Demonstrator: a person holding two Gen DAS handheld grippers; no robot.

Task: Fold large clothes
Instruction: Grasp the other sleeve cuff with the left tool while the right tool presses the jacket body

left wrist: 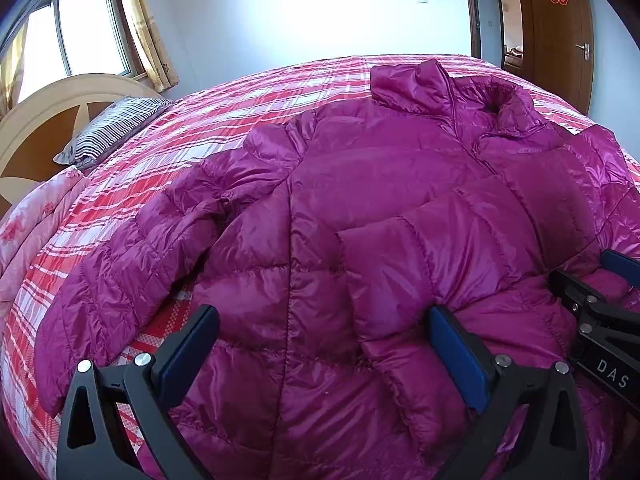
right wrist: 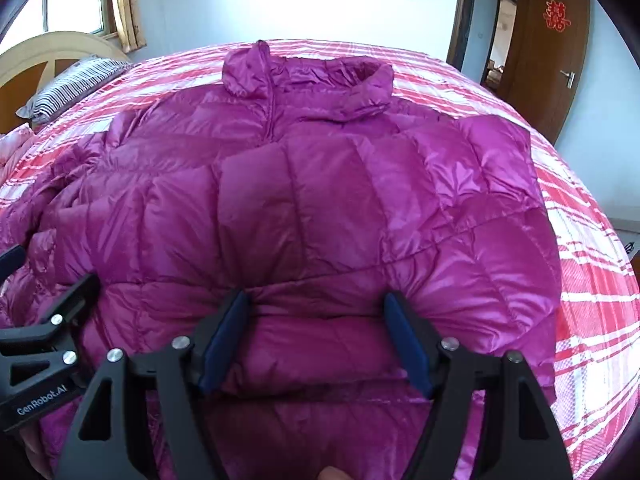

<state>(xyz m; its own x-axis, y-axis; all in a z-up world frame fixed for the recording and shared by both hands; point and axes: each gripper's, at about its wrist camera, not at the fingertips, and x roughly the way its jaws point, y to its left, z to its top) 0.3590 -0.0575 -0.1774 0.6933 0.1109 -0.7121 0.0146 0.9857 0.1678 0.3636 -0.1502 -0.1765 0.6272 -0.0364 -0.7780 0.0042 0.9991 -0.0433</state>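
A magenta quilted down jacket lies front up on the red plaid bed, collar at the far side. One sleeve is folded across its front; the other sleeve stretches out to the left. My left gripper hovers open over the lower front, with the folded sleeve's cuff by its right finger. My right gripper stands open over the jacket, a puffed fold of it bulging between the pads. Each gripper shows at the other view's edge: right gripper, left gripper.
A striped pillow and a pink floral quilt lie at the left by the curved headboard. A window with curtains is behind it. A brown door stands open at the far right. Plaid sheet shows right of the jacket.
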